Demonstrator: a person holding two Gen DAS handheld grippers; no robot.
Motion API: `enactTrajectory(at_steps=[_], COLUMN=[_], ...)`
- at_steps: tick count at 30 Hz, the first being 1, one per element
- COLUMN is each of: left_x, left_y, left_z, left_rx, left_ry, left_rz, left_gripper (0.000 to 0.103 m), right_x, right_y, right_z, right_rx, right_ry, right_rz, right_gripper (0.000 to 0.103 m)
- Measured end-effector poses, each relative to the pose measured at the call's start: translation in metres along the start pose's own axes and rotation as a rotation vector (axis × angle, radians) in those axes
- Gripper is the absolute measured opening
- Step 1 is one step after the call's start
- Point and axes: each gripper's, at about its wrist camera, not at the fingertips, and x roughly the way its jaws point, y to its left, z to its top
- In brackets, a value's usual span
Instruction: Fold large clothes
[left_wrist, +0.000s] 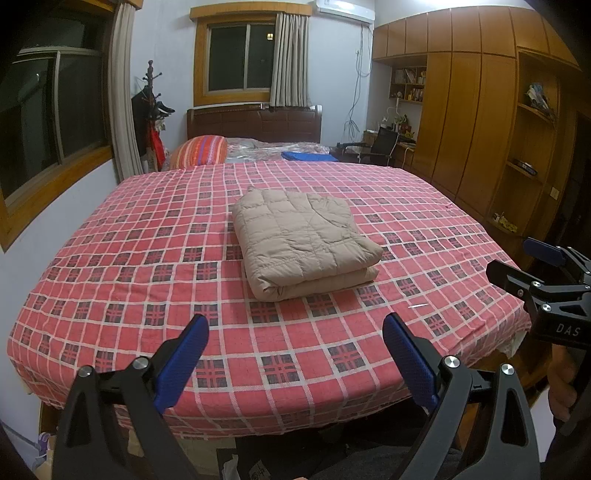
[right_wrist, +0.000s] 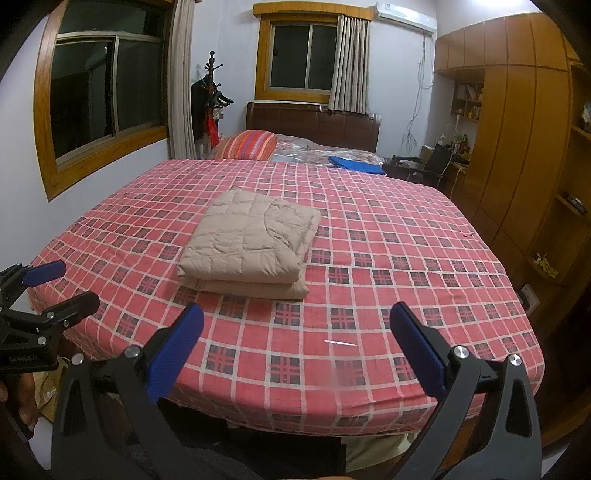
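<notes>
Tongs (left_wrist: 295, 354) (right_wrist: 295, 343) both gaping, gripping nothing, hanging off the bed (left_wrist: 110, 280) edge; folded jacket (left_wrist: 303, 240) lying mid-bed. Judging it done: checking edges, pressing flat if springing.

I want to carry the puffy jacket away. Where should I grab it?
Probably grip the jacket by its thick folded edge nearest you, coming in low over the bed. That edge is rounded with both layers stacked, so one pinch could hold the bundle together.
</notes>
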Motion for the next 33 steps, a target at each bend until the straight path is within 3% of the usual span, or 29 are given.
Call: enactTrajectory(at_steps=[33], left_x=[0.0009], left_y=[0.0011], left_z=[0.0003], left_rx=[-0.003], left_ry=[0.000], left_rz=[-0.001], left_gripper=[0.095], right_x=[0.0023], right_y=[0.0050], right_z=[-0.0030], right_rx=[-0.001], right_ry=[0.005], right_rz=[0.005], right_gripper=[0.100])
